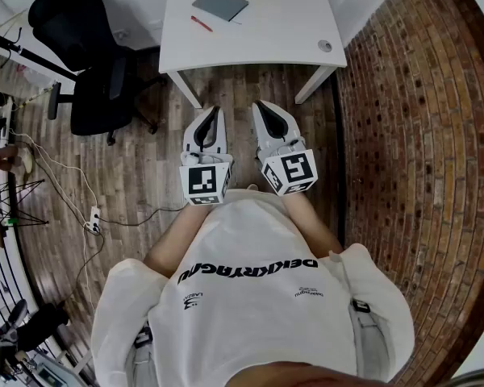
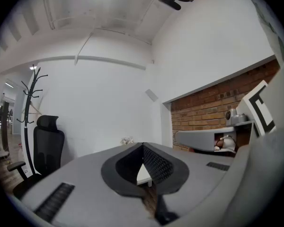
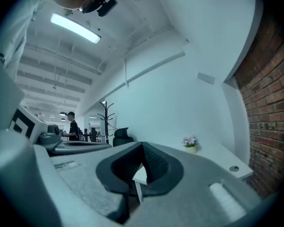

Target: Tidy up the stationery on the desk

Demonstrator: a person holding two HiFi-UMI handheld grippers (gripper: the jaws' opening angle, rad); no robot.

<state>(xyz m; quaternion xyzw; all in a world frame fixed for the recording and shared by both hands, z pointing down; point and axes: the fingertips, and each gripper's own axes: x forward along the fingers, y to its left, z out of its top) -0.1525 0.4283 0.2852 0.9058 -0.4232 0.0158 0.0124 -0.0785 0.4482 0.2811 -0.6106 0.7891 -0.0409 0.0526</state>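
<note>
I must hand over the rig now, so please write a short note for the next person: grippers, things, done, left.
Left gripper: shut, empty.
Right gripper: shut, empty. Both are held near the body, short of the white desk.
Things: the grey notebook lies on the desk's far part, with the red pen beside it.
Done: nothing yet.
Left: reach the desk and tidy both.

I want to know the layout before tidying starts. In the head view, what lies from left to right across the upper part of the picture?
black office chair → grey notebook → round cable hole → brick wall
</note>
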